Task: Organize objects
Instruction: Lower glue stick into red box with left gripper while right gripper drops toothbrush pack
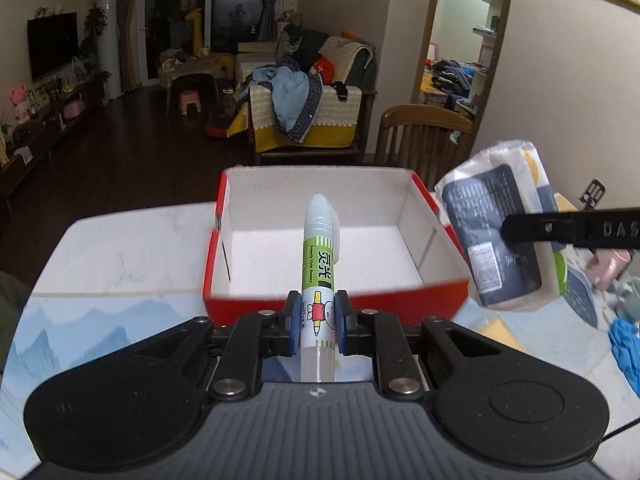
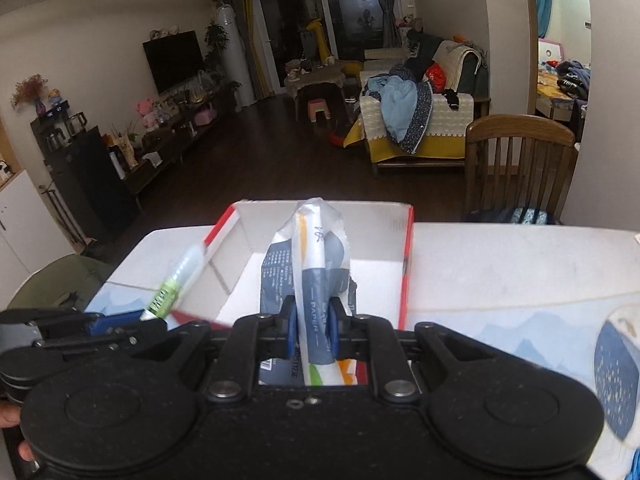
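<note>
An open red box (image 1: 336, 304) with a white inside stands on the table; it also shows in the right wrist view (image 2: 407, 264). My left gripper (image 1: 318, 322) is shut on a green-and-white glue pen (image 1: 320, 264), which points forward over the box's near wall. My right gripper (image 2: 313, 334) is shut on a tissue pack (image 2: 316, 264) in blue-and-white wrap, held above the box. The tissue pack (image 1: 504, 224) and a right finger (image 1: 532, 228) show at the right of the left wrist view. The glue pen (image 2: 176, 280) and left gripper show at the left of the right wrist view.
The white table (image 2: 500, 264) carries a mat with blue mountain print (image 1: 100, 328). A blue cloth (image 1: 626, 348) and a pink item (image 1: 608, 268) lie at the right. A wooden chair (image 2: 516, 168) stands behind the table. A round blue-patterned object (image 2: 616, 376) sits at the near right.
</note>
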`<action>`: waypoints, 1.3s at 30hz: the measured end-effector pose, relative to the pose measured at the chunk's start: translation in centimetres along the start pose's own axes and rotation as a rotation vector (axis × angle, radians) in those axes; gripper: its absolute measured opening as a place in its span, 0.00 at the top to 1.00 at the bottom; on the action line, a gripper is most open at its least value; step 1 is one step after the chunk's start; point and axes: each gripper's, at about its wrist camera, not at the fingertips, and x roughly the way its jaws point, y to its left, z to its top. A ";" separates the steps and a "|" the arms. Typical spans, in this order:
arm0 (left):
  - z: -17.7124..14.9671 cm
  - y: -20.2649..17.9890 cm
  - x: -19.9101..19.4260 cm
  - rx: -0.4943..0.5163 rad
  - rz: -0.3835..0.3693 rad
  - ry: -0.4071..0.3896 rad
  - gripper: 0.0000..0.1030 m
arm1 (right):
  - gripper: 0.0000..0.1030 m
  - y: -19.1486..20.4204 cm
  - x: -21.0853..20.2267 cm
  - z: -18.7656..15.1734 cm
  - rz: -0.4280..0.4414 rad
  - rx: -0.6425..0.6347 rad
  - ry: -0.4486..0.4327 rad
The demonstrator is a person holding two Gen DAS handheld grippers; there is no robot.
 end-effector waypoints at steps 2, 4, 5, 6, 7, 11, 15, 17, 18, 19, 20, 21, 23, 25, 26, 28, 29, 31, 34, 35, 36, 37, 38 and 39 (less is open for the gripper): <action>1.2 -0.2 1.1 0.007 0.010 -0.002 0.85 | 0.85 -0.3 1.2 0.3 -0.002 0.000 0.005; 2.2 -0.4 2.3 0.020 0.009 -0.002 0.85 | 0.85 -0.5 2.4 0.9 -0.009 -0.007 0.012; 2.7 -0.6 2.9 0.031 0.014 0.000 0.85 | 0.85 -0.6 3.0 1.2 -0.011 -0.013 0.015; 3.1 -0.8 3.6 0.040 0.018 0.003 0.85 | 0.85 -0.6 3.6 1.4 -0.015 -0.016 0.018; 3.6 -0.9 4.3 0.048 0.019 0.006 0.85 | 0.85 -0.6 4.3 1.7 -0.019 -0.021 0.025; 4.9 -1.8 7.0 0.082 0.026 0.030 0.85 | 0.85 -0.6 6.4 2.3 -0.018 -0.028 0.046; 5.5 -2.1 9.9 0.107 0.041 0.075 0.85 | 0.85 -0.5 8.7 2.4 -0.012 -0.038 0.080; 5.7 -2.0 11.4 0.101 0.045 0.113 0.85 | 0.85 -0.3 9.8 2.2 -0.017 -0.041 0.099; 5.8 -1.9 12.2 0.094 0.050 0.132 0.85 | 0.85 -0.3 10.3 2.1 -0.014 -0.042 0.113; 5.8 -1.7 13.0 0.092 0.055 0.150 0.85 | 0.85 -0.2 10.9 2.0 -0.009 -0.039 0.128; 5.8 -1.6 13.8 0.088 0.059 0.168 0.85 | 0.85 -0.3 11.5 2.0 -0.004 -0.037 0.143; 5.8 -1.4 14.5 0.083 0.062 0.187 0.85 | 0.85 -0.2 12.0 1.9 -0.003 -0.040 0.156; 5.3 -0.9 15.7 0.071 0.068 0.226 0.85 | 0.85 0.2 13.0 1.4 0.000 -0.054 0.183; 5.2 -0.6 16.8 0.066 0.077 0.260 0.85 | 0.84 0.8 14.0 0.9 -0.011 -0.075 0.214; 5.1 -0.3 17.2 0.067 0.080 0.274 0.85 | 0.84 0.7 14.5 0.8 -0.012 -0.081 0.227; 5.1 -0.4 18.3 0.073 0.088 0.299 0.84 | 0.84 0.8 15.5 0.8 -0.020 -0.095 0.247; 5.1 -0.4 18.8 0.075 0.095 0.317 0.84 | 0.84 0.9 15.8 0.6 -0.020 -0.103 0.259; 4.8 -0.2 19.8 0.075 0.095 0.360 0.84 | 0.84 0.8 16.7 0.3 -0.020 -0.112 0.287; 4.1 -0.4 20.4 0.094 0.101 0.392 0.84 | 0.83 1.0 17.7 -0.1 -0.020 -0.118 0.326; 3.9 -0.4 20.5 0.094 0.098 0.398 0.84 | 0.83 1.0 18.0 -0.1 -0.020 -0.121 0.332; 3.7 -0.4 20.5 0.092 0.095 0.404 0.84 | 0.82 1.1 18.2 -0.2 -0.022 -0.125 0.339; 3.5 -0.4 20.7 0.091 0.096 0.410 0.84 | 0.81 1.0 18.3 -0.3 -0.023 -0.127 0.344; 3.4 -0.3 20.7 0.087 0.096 0.417 0.84 | 0.80 0.9 18.4 -0.2 -0.017 -0.125 0.347; 3.3 -0.2 20.8 0.084 0.095 0.423 0.84 | 0.80 0.8 18.6 -0.3 -0.016 -0.121 0.350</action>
